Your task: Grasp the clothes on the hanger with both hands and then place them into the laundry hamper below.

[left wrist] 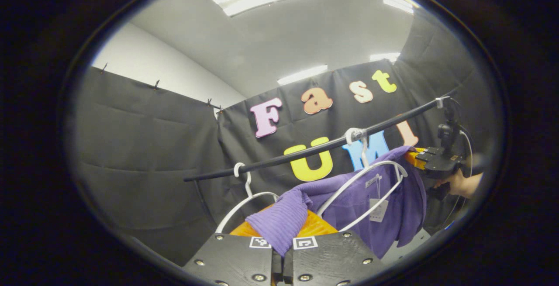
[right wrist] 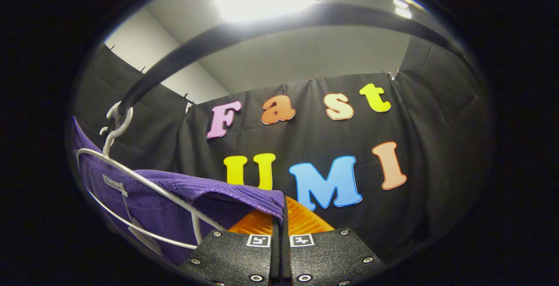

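Note:
A purple knit garment [left wrist: 384,198] hangs on a white hanger [left wrist: 362,181] hooked over a black rail [left wrist: 305,153]. My left gripper [left wrist: 281,233] is shut on a fold of its left shoulder, with the cloth pinched between the fingers. In the right gripper view the same purple garment [right wrist: 174,198] drapes over the white hanger [right wrist: 139,185] at the left, and my right gripper [right wrist: 279,222] is shut on its right shoulder edge. The right gripper [left wrist: 432,161], held by a hand [left wrist: 460,185], also shows far right in the left gripper view.
A second, bare white hanger [left wrist: 246,194] hangs on the rail to the left of the garment. The black rail [right wrist: 262,28] arches close overhead in the right gripper view. Black cloth walls close in behind and at both sides.

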`<state>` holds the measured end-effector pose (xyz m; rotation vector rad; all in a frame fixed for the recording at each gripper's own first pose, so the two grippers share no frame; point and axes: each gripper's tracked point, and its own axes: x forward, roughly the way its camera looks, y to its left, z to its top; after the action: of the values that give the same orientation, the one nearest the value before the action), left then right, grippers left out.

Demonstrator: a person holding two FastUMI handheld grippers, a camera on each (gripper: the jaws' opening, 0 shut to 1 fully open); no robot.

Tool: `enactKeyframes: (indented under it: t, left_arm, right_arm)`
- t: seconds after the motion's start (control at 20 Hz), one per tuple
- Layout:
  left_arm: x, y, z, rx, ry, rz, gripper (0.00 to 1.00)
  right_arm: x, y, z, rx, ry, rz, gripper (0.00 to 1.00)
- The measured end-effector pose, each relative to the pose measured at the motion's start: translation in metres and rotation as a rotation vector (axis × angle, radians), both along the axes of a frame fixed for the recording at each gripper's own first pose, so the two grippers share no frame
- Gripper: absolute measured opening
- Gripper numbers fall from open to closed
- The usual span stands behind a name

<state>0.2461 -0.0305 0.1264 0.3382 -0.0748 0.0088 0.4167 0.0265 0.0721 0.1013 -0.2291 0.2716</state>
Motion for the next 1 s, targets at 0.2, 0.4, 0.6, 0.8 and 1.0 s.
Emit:
enactKeyframes:
  t: [0.2, 0.4, 0.6, 0.8, 1.0]
  left_arm:
    - [0.017, 0.023, -0.010, -0.110, 0.025, -0.009, 0.03]
    - [0.027, 0.027, -0.011, -0.065, 0.026, -0.031, 0.07]
    - [0.026, 0.029, -0.011, -0.044, 0.029, -0.061, 0.07]
    - [0.029, 0.034, -0.027, -0.071, 0.068, -0.074, 0.07]
    - [0.025, 0.045, -0.049, -0.087, 0.102, -0.048, 0.00]
  right_arm:
    - [0.016, 0.006, -0.024, 0.088, 0.103, 0.055, 0.01]
    - [0.028, 0.016, -0.051, 0.130, 0.206, 0.109, 0.02]
    - [0.026, 0.020, -0.074, 0.153, 0.274, 0.153, 0.01]
    - [0.024, 0.031, -0.113, 0.167, 0.383, 0.184, 0.02]
    - [0.016, 0.046, -0.150, 0.142, 0.443, 0.190, 0.01]
